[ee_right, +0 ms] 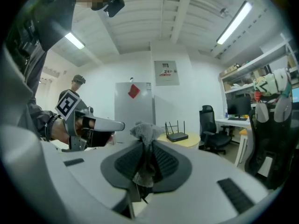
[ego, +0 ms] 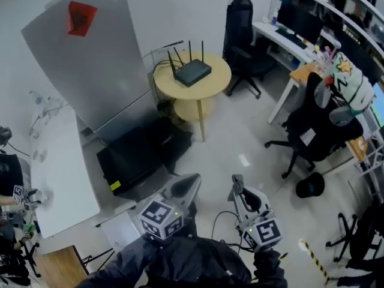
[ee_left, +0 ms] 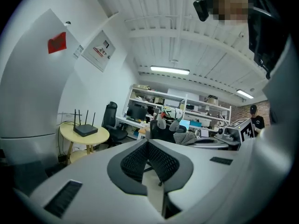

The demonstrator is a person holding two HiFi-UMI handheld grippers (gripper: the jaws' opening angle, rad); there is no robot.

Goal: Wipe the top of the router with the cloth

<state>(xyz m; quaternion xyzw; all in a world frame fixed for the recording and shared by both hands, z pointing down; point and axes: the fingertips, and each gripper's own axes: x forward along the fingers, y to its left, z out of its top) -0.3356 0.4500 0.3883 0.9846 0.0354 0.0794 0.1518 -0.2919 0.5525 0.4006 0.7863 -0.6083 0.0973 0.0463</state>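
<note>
Black router (ego: 193,72), antennas upright, lies flat on round yellow table (ego: 217,86). Grey cloth (ee_right: 145,131), bunched, pinched between right gripper (ee_right: 144,148) jaws, well apart from router.

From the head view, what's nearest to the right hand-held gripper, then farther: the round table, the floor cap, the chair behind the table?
1. Cap, on the floor, right of the hand-held gripper.
2. Table, ahead, mid-room.
3. Chair, behind the table, far back.
</note>
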